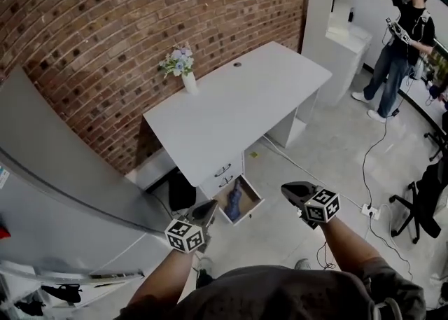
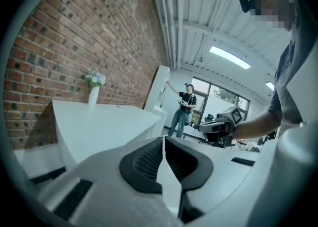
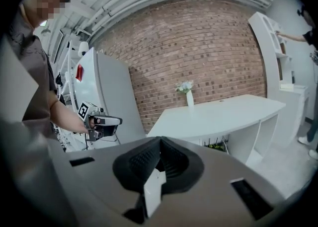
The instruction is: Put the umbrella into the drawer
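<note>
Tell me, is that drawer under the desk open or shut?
Open. The drawer is pulled out from the white desk, and the blue umbrella lies inside it.

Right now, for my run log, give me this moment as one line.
umbrella: in open drawer | left gripper: jaws shut, empty | right gripper: jaws shut, empty

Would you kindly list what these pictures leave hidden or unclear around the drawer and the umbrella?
- Umbrella: head view only, a small blue shape in the open drawer; too small to tell how it lies.
- Drawer in both gripper views: not seen; the bodies of the left gripper and right gripper fill the lower picture.
- Dark object under the desk: head view, shadowed, unidentifiable.
</note>
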{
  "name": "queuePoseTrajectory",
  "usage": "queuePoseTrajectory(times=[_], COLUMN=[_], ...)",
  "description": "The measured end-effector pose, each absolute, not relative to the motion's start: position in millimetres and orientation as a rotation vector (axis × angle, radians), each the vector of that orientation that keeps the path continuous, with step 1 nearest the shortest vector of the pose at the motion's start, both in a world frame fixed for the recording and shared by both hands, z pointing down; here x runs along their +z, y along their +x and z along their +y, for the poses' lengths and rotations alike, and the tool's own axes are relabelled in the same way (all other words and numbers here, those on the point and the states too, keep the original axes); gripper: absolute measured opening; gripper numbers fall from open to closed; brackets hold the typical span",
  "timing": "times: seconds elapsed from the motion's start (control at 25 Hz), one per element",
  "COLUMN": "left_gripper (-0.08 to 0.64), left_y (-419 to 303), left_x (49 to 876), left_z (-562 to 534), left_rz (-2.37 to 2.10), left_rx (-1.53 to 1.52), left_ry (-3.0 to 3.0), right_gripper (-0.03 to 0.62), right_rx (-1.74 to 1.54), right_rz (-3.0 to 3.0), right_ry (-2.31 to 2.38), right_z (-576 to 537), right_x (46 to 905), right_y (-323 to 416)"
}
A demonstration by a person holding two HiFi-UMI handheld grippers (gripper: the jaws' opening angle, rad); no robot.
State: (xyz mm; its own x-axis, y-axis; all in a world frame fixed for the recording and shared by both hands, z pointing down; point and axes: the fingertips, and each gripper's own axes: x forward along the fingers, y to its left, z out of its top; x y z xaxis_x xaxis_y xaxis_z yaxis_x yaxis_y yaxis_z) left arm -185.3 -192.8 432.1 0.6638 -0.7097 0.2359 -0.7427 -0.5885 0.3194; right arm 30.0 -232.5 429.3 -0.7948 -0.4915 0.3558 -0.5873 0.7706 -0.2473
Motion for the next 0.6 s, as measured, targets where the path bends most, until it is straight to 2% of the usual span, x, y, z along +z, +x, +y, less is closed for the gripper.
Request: queuePoseTrajectory(times=[0.2,0.6], left_gripper=[0.006,0.005], left_y=[-179.2,-167.2], left_x=[361.8,284.5], left_z=[-176.8,-162.5], left_rz=[-1.149,-1.162], left_rx=[0.061,-0.038], left_ry=[2.630,2.713], right_gripper=[-0.008,-0.008], right_rx=[0.415,0.300], right_rz=[-2.736,-2.798], right_ry=[0.893,0.938], right_z=[-232.9,-220.5], right_x=[368.3,300.0], right_y=[35.4,49.5])
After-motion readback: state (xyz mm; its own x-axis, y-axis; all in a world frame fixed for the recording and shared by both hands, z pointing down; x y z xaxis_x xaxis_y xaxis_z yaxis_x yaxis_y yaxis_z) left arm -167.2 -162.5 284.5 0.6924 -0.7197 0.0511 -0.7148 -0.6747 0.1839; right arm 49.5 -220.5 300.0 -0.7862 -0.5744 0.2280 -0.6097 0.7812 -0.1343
